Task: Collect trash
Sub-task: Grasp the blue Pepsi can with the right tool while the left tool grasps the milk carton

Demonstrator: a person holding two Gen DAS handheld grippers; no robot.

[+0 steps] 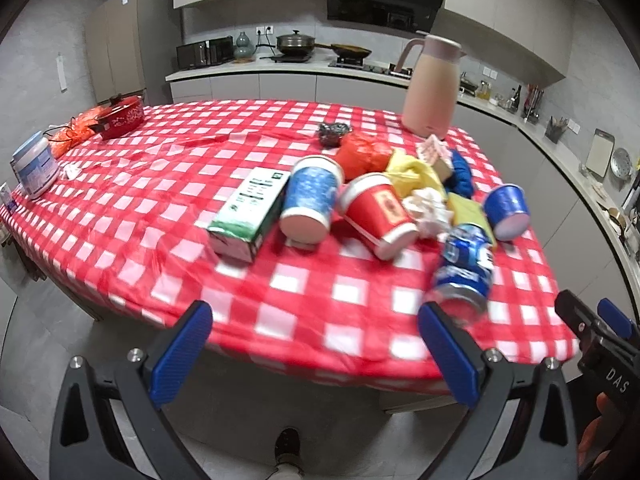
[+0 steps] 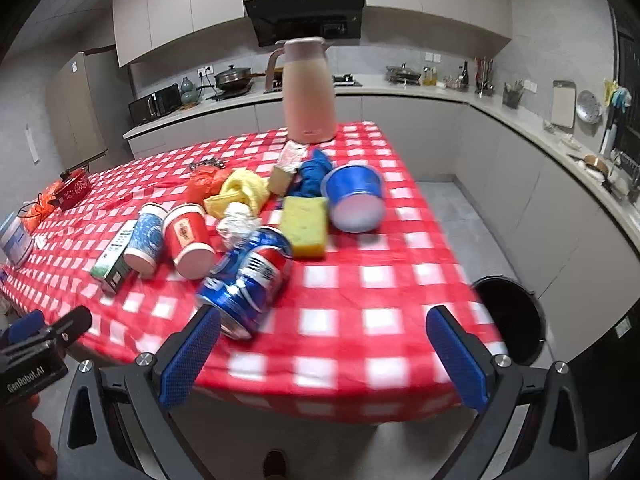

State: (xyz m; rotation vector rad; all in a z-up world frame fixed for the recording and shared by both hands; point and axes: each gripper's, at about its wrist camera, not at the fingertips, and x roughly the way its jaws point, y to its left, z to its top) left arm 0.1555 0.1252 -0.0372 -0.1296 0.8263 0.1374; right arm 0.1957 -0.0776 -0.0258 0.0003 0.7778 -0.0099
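Both grippers hang off the near edge of the bench (image 1: 132, 240), which is draped in a red-and-white checked plastic cloth. The left gripper (image 1: 316, 350) stands with jaws wide apart and nothing between them; the right gripper (image 2: 324, 350) is likewise spread wide and empty. In the left wrist view the right gripper shows only as a dark body cut off at the lower right of the frame.

The trash lies heaped toward the right half of the bench. Nearest the edge is a crushed blue cola can (image 2: 246, 280) on its side, just above the right gripper's left finger (image 2: 188, 360) in the frame. Behind it lie a red paper cup (image 2: 188, 240) and a blue patterned paper cup (image 2: 146, 238), both tipped over, with a green-and-white carton (image 1: 252, 210) to their left. A crumpled white paper wad (image 2: 238, 222), a yellow sponge block (image 2: 304, 226), a tipped blue plastic cup (image 2: 354, 198), a yellow crumpled bag (image 2: 240, 192), an orange-red crumpled bag (image 2: 206, 184) and a blue cloth bundle (image 2: 314, 174) crowd behind; their overlaps hide where each ends.

A tall pink thermos jug (image 2: 308, 92) stands upright beyond the heap. The left stretch of cloth is open up to a red enamel pot (image 1: 120, 116) and a white-and-blue tub (image 1: 34, 164) at the far left.

A round black waste bin (image 2: 512, 320) stands on the floor at the lower right of the right wrist view, partly hidden by the bench corner. Both views are motion-blurred.
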